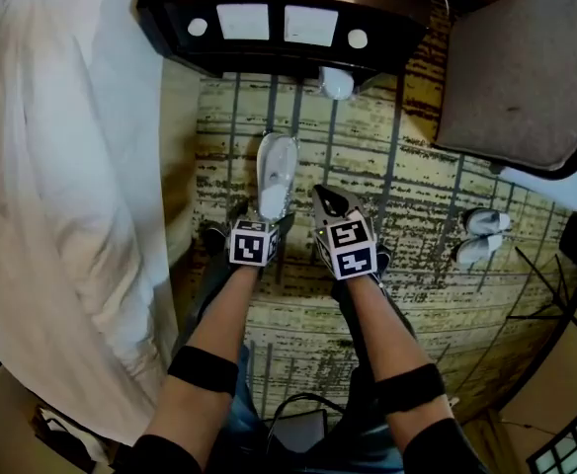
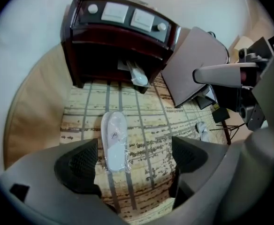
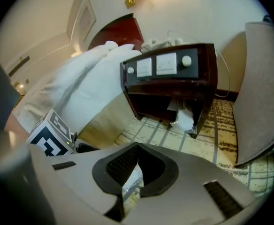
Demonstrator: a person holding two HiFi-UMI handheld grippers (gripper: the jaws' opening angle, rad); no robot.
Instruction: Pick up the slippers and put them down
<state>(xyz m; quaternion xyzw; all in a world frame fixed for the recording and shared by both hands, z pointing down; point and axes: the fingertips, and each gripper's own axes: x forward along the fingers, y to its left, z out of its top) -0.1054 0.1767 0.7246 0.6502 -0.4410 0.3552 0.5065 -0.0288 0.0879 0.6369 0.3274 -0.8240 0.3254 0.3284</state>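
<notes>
1. Slipper (image 2: 114, 139) first: a white one sealed in clear film lies flat on the patterned carpet (image 1: 417, 181), lengthwise towards the dark nightstand (image 1: 269, 38).
2. In the left gripper view I see it on the floor below my left hand-held gripper (image 2: 134, 159). It sits between the two jaws, nearer the left jaw than the right, and neither pad touches it.
3. In the head view the slipper sits just ahead of the left marker cube. My right hand-held gripper (image 3: 133, 172) is just beside it on the right.
4. A second pair of pale slippers (image 1: 481, 237) rests well apart to the right, near the grey chair (image 1: 521, 67). White bedding (image 1: 61, 166) fills the left side.
5. Hard to read: a pale wrapped bundle (image 1: 336, 83) lies at the nightstand's lower front edge, and I cannot tell what it is. In the head view the slipper's near end runs up against the left cube, so its end is not clear there.
6. Left hand-held gripper: the jaws are spread wide and grip nothing.
7. Right hand-held gripper: the jaws are pressed together. A thin pale sliver shows in the narrow slot between the pads. I cannot tell whether it is film pinched there or only floor seen beyond.
</notes>
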